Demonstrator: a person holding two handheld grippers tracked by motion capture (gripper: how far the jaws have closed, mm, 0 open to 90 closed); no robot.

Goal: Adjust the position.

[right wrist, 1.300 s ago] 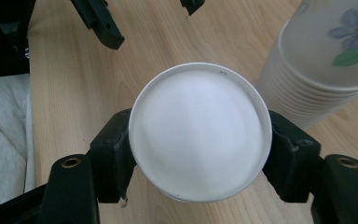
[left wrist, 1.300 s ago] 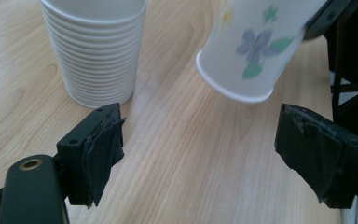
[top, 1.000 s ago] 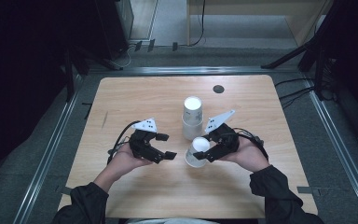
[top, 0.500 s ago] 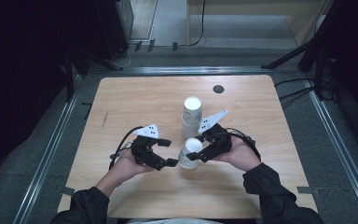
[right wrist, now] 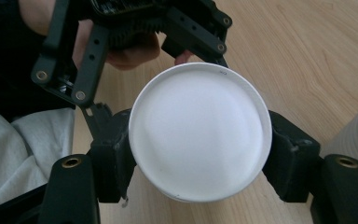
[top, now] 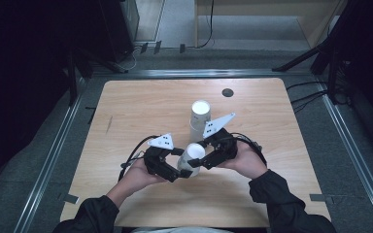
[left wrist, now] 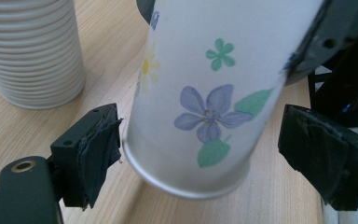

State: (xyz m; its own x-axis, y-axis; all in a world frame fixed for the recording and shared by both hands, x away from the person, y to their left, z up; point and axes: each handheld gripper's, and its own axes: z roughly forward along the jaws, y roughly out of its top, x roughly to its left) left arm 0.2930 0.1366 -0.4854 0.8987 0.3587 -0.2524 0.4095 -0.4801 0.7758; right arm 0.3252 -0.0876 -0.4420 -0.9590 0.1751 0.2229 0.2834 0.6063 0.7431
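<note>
A white paper cup with blue flowers (top: 190, 158) hangs tilted above the wooden table (top: 126, 111), bottom turned toward the right hand. My right gripper (top: 202, 158) is shut on it; in the right gripper view its pads (right wrist: 117, 154) press both sides of the cup's white base (right wrist: 200, 135). My left gripper (top: 176, 165) is open and straddles the cup's mouth end (left wrist: 200, 116). Its left pad (left wrist: 98, 154) lies almost against the rim, while the right pad (left wrist: 321, 154) stands apart. A stack of white cups (top: 200, 118) stands upside down just behind the grippers.
A small dark disc (top: 228, 92) lies near the table's far edge. The cup stack (left wrist: 32, 51) is close on the left in the left gripper view. Metal rails (top: 53, 155) run along both sides of the table, with dark floor beyond.
Both hands have come together near the table's middle. The right gripper carried the cup left and tilted it; the left gripper moved right until its jaws straddle the cup.
</note>
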